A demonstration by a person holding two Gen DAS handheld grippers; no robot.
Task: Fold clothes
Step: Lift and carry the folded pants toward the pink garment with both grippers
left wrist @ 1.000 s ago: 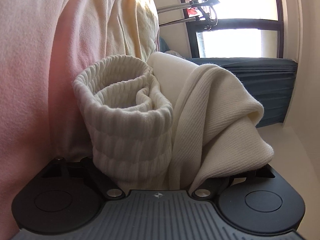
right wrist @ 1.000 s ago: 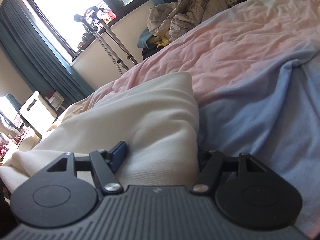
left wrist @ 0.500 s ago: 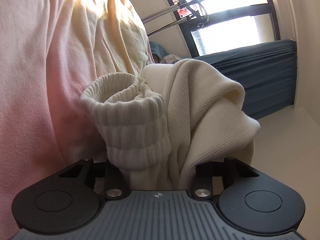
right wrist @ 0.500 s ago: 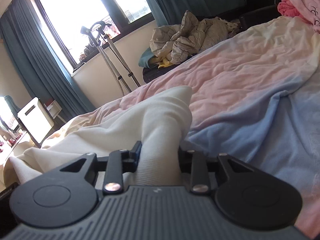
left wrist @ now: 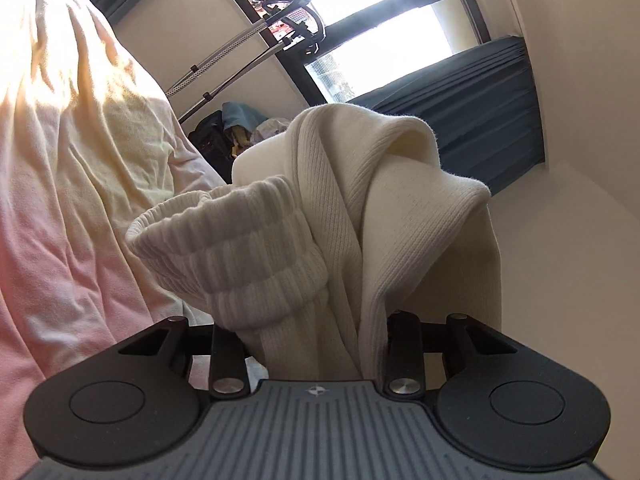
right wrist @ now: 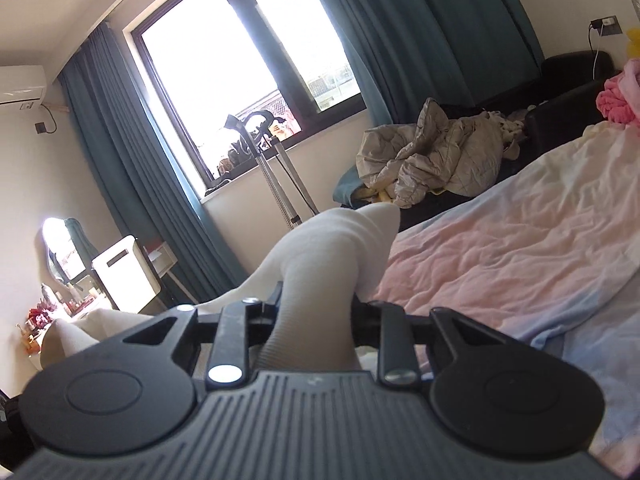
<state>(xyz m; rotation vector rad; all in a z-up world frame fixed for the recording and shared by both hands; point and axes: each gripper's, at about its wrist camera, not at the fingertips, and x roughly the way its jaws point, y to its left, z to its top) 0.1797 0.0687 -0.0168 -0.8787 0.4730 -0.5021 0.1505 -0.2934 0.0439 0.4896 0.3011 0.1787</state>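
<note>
Between the fingers of the left gripper [left wrist: 316, 344] sits a bunched cream knit garment [left wrist: 384, 216], w/ the jaws drawn close on it, only the cloth's thickness apart. Its ribbed cuff [left wrist: 236, 256] stands open like a tube just ahead of the left finger, rolled in thick bands; to the right of that a finer-ribbed fold rises ahead of the gripper & droops over toward the right finger. Fabric looks soft, slightly fuzzy at the edges, off-white, no print. Right gripper [right wrist: 316, 320] is likewise closed down on a narrow neck of the same cream cloth [right wrist: 328, 256], which humps up ahead of the tips to a rounded end; more of it trails off to the left & below the left finger, toward the lower left of the right wrist view. Garment is thus held off the bed at both ends, pinched by both tools. Beyond & right of the right gripper lies a pink-to-blue bedspread [right wrist: 500, 256], wrinkled; same spread, pink & sunlit yellow, fills the area left of the left gripper [left wrist: 80, 168]. Farther ahead of the right gripper: heap of grey quilted fabric [right wrist: 432, 156] on a dark seat, window [right wrist: 240, 60] w/ teal curtains [right wrist: 420, 40]. No containers that I can make out.
</note>
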